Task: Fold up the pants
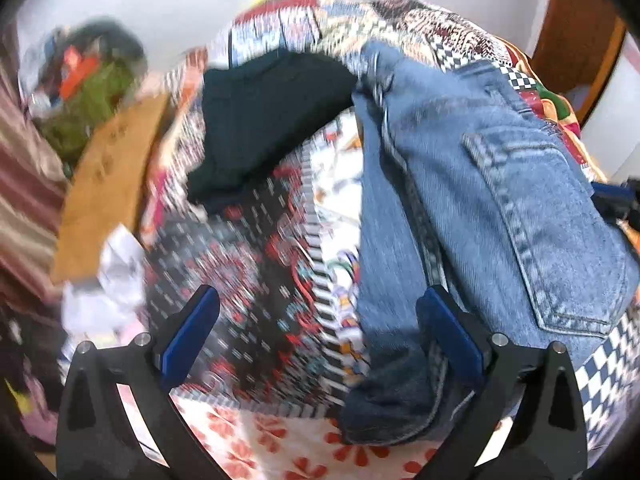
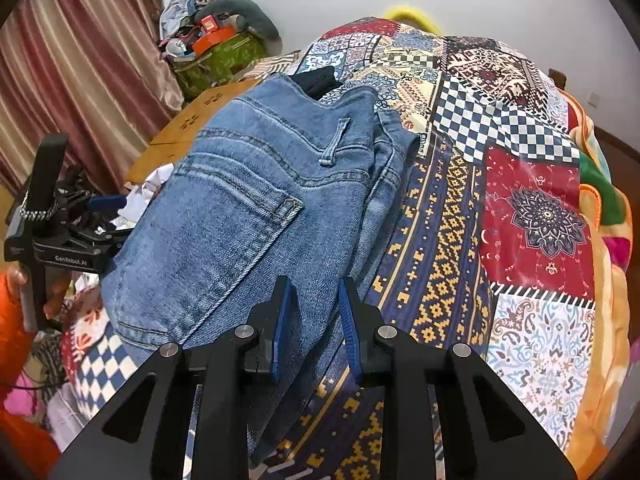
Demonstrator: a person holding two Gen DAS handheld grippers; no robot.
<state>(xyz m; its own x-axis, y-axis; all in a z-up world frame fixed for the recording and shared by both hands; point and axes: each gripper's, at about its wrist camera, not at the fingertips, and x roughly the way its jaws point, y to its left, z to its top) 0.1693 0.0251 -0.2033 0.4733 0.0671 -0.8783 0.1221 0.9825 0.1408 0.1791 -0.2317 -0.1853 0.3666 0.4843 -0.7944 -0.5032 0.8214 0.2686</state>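
Note:
Blue jeans (image 2: 240,208) lie folded on the patchwork bed cover (image 2: 532,216), back pocket up. My right gripper (image 2: 314,304) has its jaws drawn close over the jeans' near right edge, with a fold of denim between the blue pads. In the left wrist view the jeans (image 1: 500,184) fill the right side. My left gripper (image 1: 320,320) hangs wide open above the cover, nothing between its fingers; its right finger (image 1: 448,332) is over the denim's left edge. From the right wrist view the left gripper (image 2: 80,216) shows beside the jeans' left side, with a hand under it.
A folded black garment (image 1: 272,128) lies on the cover beyond the jeans. A wooden headboard (image 2: 188,132), crumpled white paper (image 2: 144,196) and a cluttered pile with a green bag (image 2: 224,56) stand to the left, near striped curtains (image 2: 80,60).

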